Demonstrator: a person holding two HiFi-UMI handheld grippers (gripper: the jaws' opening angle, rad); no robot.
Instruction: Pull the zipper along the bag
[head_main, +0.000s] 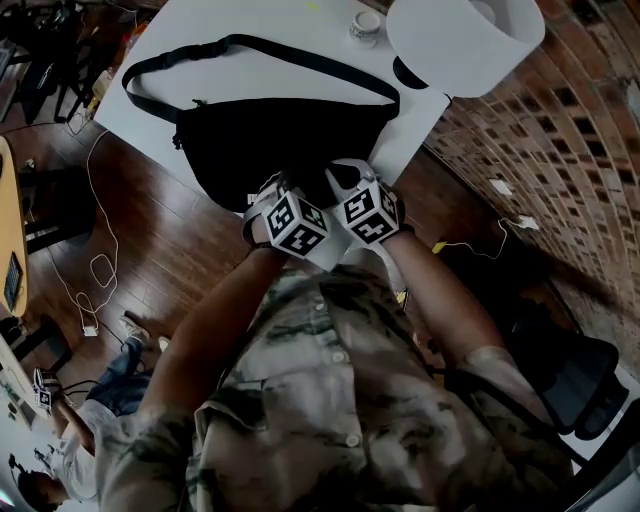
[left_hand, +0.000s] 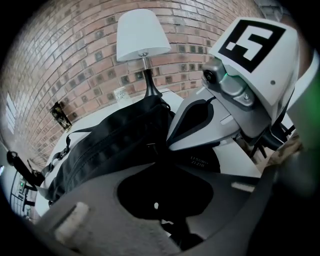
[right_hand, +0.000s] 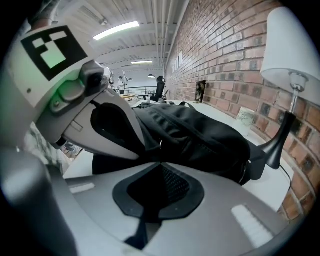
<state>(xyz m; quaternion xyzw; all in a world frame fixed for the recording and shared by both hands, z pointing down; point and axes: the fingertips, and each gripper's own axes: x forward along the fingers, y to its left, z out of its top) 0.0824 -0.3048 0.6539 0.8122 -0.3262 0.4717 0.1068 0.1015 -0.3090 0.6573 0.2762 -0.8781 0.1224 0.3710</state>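
Observation:
A black waist bag (head_main: 270, 135) lies on the white table (head_main: 300, 25), its strap (head_main: 300, 55) looped behind it. Both grippers sit side by side at the bag's near edge. My left gripper (head_main: 290, 197) has its jaws together on black bag material (left_hand: 112, 145); which part they pinch is hidden. My right gripper (head_main: 345, 182) is shut on a fold of the bag (right_hand: 200, 132) right beside it. A small metal zipper pull (right_hand: 160, 144) shows between the two grippers' tips. Each gripper appears in the other's view, the left gripper (right_hand: 150, 147) and the right gripper (left_hand: 168, 148).
A white table lamp (head_main: 465, 40) stands at the table's far right corner, its black base (right_hand: 270, 150) close to the bag's end. A small jar (head_main: 366, 27) sits beside it. A brick wall (left_hand: 75, 65) runs behind the table. Cables (head_main: 95, 270) lie on the wooden floor at left.

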